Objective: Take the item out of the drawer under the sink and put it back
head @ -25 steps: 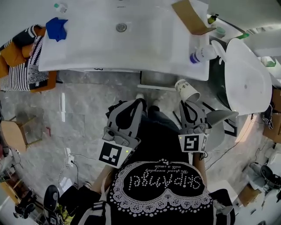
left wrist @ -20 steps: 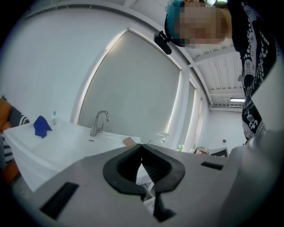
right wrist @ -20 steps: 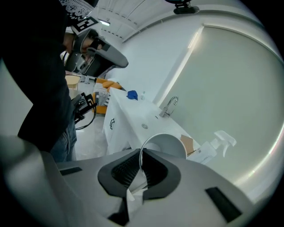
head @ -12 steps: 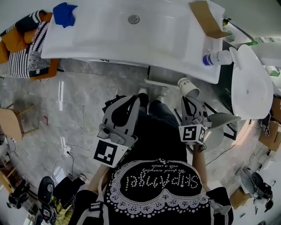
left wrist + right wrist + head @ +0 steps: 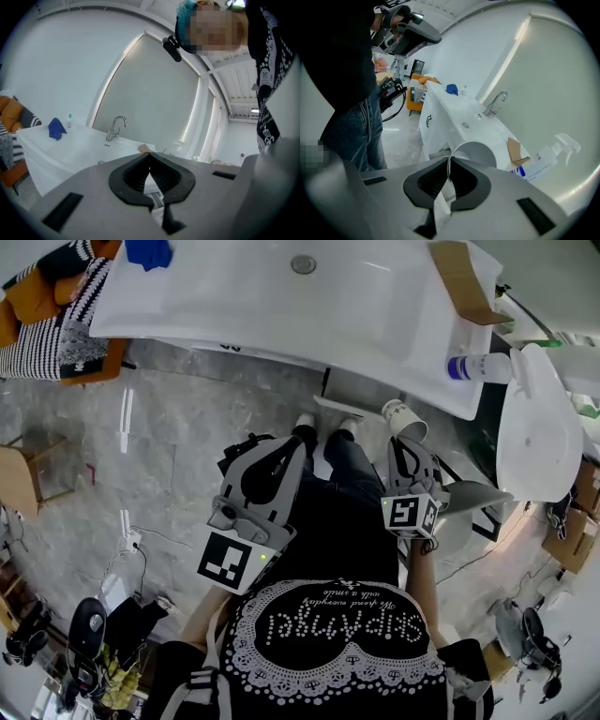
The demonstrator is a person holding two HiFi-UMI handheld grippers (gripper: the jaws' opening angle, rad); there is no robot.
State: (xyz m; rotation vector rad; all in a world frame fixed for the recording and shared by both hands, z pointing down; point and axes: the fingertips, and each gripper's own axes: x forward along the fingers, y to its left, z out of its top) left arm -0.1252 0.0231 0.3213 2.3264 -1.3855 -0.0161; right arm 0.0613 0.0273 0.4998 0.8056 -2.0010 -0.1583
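Observation:
A white paper cup (image 5: 403,419) with small dark print lies on its side in front of my right gripper (image 5: 405,442), whose jaws are shut on its rim. In the right gripper view the cup's (image 5: 477,153) thin edge is pinched between the pads and its mouth faces the camera. My left gripper (image 5: 296,446) is held in front of the person's body, shut with nothing in it; its pads (image 5: 161,176) meet at the tips. The drawer (image 5: 343,401) under the white sink (image 5: 272,306) stands slightly pulled out, just beyond the cup.
On the sink top lie a blue cloth (image 5: 150,251), a cardboard piece (image 5: 464,282) and a spray bottle (image 5: 483,367). A white oval fixture (image 5: 539,423) stands to the right. An orange seat with striped fabric (image 5: 56,324) is at the left. Cables and gear (image 5: 89,634) litter the floor.
The head view has drifted, so the sink sits further right and higher in the picture. Both grippers keep their pose, and the cup stays in the right one.

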